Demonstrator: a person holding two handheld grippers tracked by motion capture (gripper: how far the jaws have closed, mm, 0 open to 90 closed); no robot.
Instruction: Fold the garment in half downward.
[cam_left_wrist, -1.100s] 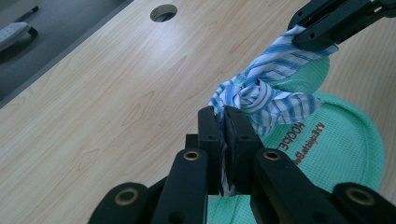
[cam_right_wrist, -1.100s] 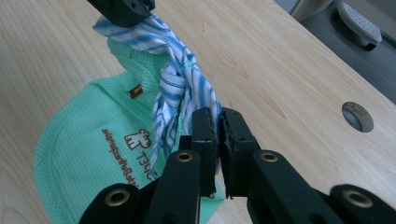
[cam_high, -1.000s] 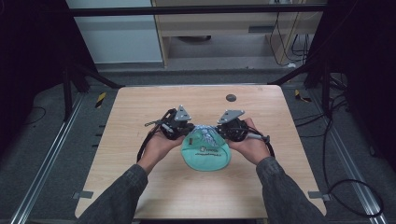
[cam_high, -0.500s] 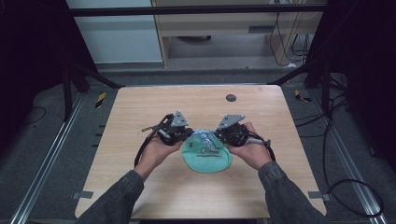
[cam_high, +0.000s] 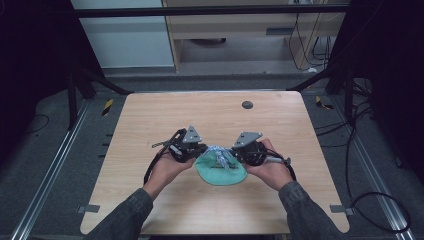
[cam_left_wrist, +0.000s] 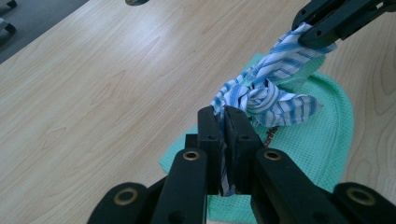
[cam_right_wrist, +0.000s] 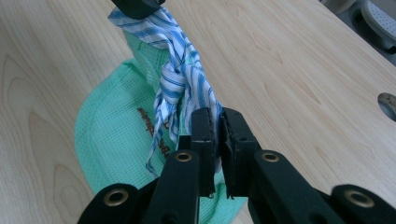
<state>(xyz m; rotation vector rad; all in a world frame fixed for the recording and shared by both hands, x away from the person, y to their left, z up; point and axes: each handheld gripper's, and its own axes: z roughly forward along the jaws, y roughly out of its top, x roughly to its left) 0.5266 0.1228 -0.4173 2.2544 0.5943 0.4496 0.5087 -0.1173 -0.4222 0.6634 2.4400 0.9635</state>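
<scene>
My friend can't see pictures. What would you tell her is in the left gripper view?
Two black jaws of the left gripper are shut on one end of a blue and white striped cloth with a knot in it. The right gripper, at the top right, pinches the other end. Under the cloth, a green waffle towel lies on a light wooden table.
</scene>
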